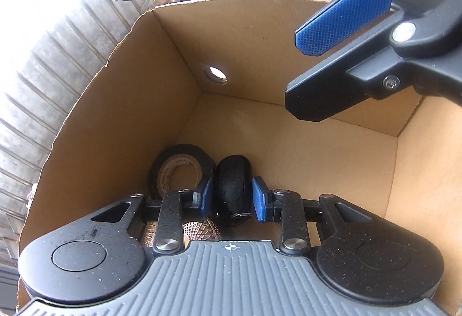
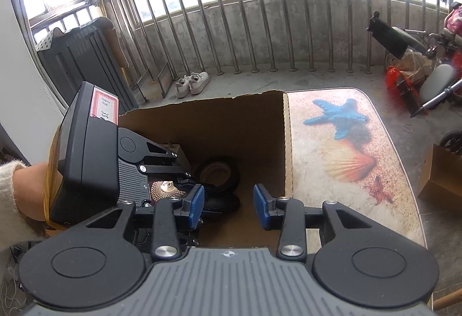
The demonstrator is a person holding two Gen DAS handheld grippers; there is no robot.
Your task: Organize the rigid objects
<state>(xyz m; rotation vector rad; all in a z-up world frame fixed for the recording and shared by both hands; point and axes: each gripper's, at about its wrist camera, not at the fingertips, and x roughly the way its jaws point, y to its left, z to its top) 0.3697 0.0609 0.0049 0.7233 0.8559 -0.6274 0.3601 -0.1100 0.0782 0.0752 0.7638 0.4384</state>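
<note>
On a balcony table, inside the cardboard box [image 1: 260, 35], our left gripper [image 1: 231, 197] stands slightly apart around the black key fob [image 1: 232, 186].
The key fob looks light, stiff and smooth; we would pinch its flat sides. Our right gripper [image 2: 229, 207] hangs apart, empty.

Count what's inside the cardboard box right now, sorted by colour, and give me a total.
Black: 2, the black roll of electrical tape and the glossy black oval key fob between the open left gripper fingers.
Metallic: 1, the shiny knurled metal piece, partly hidden.
Total: 3 visible in the brown cardboard box.
</note>
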